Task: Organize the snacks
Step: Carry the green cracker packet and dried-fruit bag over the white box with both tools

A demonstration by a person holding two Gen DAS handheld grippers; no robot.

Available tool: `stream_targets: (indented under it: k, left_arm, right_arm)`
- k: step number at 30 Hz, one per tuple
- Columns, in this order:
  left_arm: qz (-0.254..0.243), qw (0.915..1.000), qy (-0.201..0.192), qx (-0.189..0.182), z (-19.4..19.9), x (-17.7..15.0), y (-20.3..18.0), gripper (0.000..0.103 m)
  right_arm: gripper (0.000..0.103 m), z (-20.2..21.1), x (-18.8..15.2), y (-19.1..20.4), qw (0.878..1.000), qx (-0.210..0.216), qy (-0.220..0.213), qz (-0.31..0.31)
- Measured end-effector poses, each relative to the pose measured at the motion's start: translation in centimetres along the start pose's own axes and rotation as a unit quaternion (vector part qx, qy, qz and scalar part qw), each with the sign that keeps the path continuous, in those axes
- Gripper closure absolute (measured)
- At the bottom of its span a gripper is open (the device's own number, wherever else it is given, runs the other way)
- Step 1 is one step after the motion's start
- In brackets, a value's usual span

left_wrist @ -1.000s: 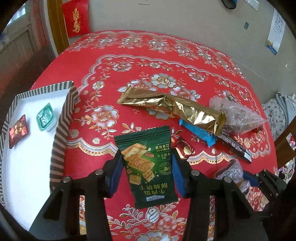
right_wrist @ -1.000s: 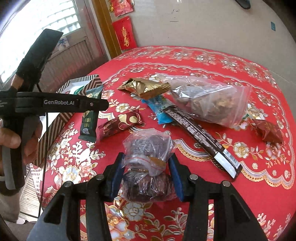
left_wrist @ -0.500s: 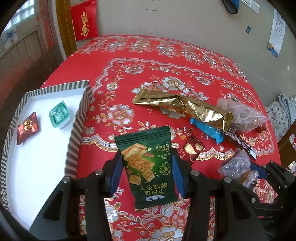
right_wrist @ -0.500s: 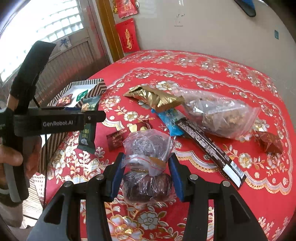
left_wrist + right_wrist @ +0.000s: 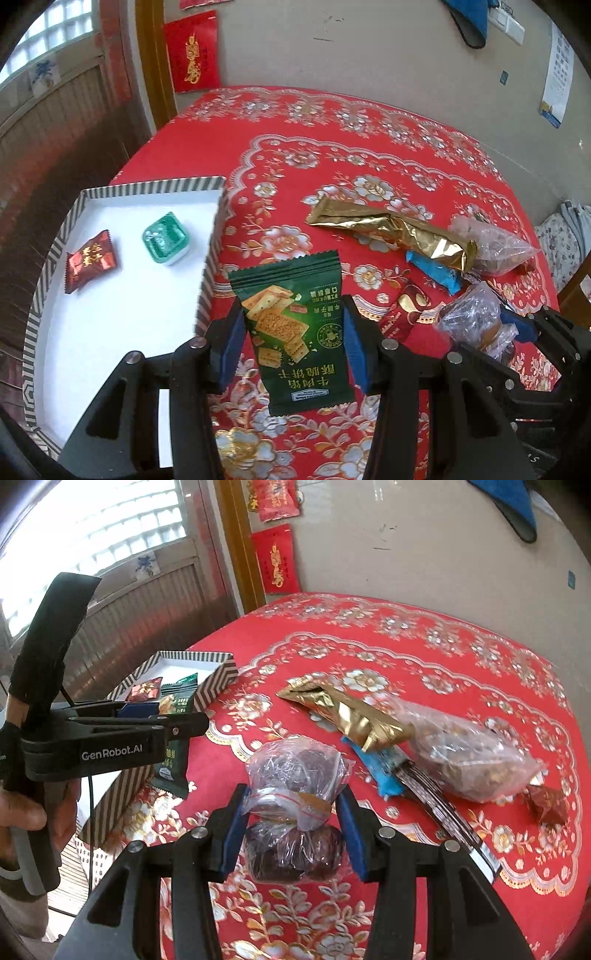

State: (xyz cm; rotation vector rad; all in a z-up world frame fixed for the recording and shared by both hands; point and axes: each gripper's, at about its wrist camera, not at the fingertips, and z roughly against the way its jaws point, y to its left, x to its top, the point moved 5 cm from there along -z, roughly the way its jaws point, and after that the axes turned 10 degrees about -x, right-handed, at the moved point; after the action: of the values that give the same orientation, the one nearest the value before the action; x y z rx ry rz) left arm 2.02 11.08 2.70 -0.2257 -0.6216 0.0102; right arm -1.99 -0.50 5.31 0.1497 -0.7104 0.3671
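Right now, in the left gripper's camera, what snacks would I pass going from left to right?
Red foil candy → green plastic jelly cup → dark green cracker packet held between the fingers → crinkled gold foil wrapper → clear plastic bag of brown snacks.

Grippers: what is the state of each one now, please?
Left gripper: closed on the green cracker packet.
Right gripper: closed on the clear plastic bag.

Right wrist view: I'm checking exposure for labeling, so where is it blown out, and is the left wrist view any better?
Right wrist view: the window is overexposed to white. Left wrist view: evenly lit, green cracker packet print sharp, fisheye corners dark.
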Motion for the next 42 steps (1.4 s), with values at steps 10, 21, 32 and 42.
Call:
stream_targets:
  k: [10,21,32,42]
  left_arm:
    - [0.011,0.9999,-0.012,0.004,1.5,0.0,2.0,0.053]
    - [0.022,0.9995,-0.021,0.005,2.7,0.1,3.6,0.053]
    - [0.037,0.9992,-0.018,0.001,2.5,-0.5,5.0,0.053]
    - [0.049,0.9987,-0.015,0.004,2.5,-0.7,6.1,0.053]
  right_arm:
    - [0.056,-0.5,1.3,2.3,1.0,0.005,-0.001,0.011]
    - [0.057,-0.4,2.6,4.3,1.0,0.014,-0.011,0.024]
    - [0.047,-2.2,2.0,5.2,0.998,0.039,0.012,0.052]
    - [0.037,-5.7,1.3,7.4,0.971,0.093,0.056,0.213]
